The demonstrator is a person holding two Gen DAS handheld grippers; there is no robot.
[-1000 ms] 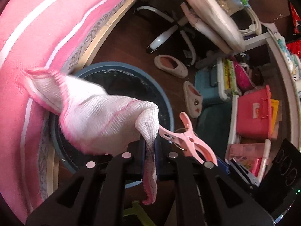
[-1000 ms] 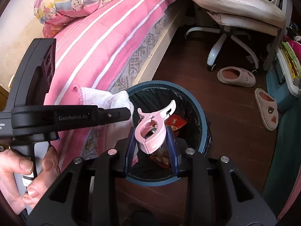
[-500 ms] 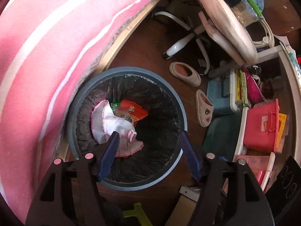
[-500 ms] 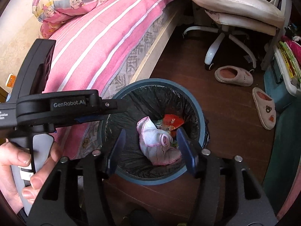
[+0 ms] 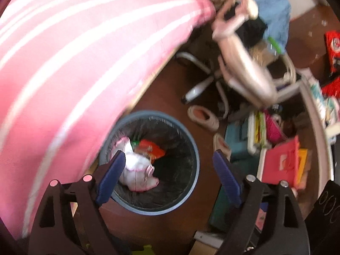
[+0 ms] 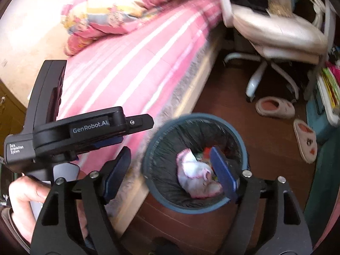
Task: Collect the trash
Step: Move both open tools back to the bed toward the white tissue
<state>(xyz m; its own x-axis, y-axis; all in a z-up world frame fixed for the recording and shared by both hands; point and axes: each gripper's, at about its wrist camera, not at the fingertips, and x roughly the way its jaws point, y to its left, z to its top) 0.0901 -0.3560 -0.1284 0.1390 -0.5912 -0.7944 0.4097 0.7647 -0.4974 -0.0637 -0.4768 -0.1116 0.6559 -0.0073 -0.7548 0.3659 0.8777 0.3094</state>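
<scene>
In the left wrist view, the left hand-held gripper (image 5: 167, 176) has its jaws wide apart and they are opening; nothing is between the blue pads (image 5: 110, 178), only the view down to the floor. Behind them, in the lower middle of the frame, stands the round blue trash bin (image 5: 191, 182) with a black bag inside. In the bin lies a white cloth with pink edge (image 5: 136, 170), and just beside it, toward the upper right, an orange-red wrapper (image 5: 150, 148). The pink striped bed (image 5: 74, 63) fills the left part of the frame, touching or almost touching the bin's rim; I cannot tell which.

In the right wrist view, the right hand-held gripper (image 6: 172, 172) is also apart and opening, with nothing gripped. The bin (image 6: 153, 170) is in the lower middle, the cloth (image 6: 195, 176) inside it, partly behind the right pad. The left device is visible at the left of the frame, held by a hand (image 6: 23, 201) at the lower left. Two slippers (image 6: 274, 107) lie on the dark wooden floor (image 6: 265, 148) at the right, and a white office chair (image 6: 276, 34) stands in the upper right.
</scene>
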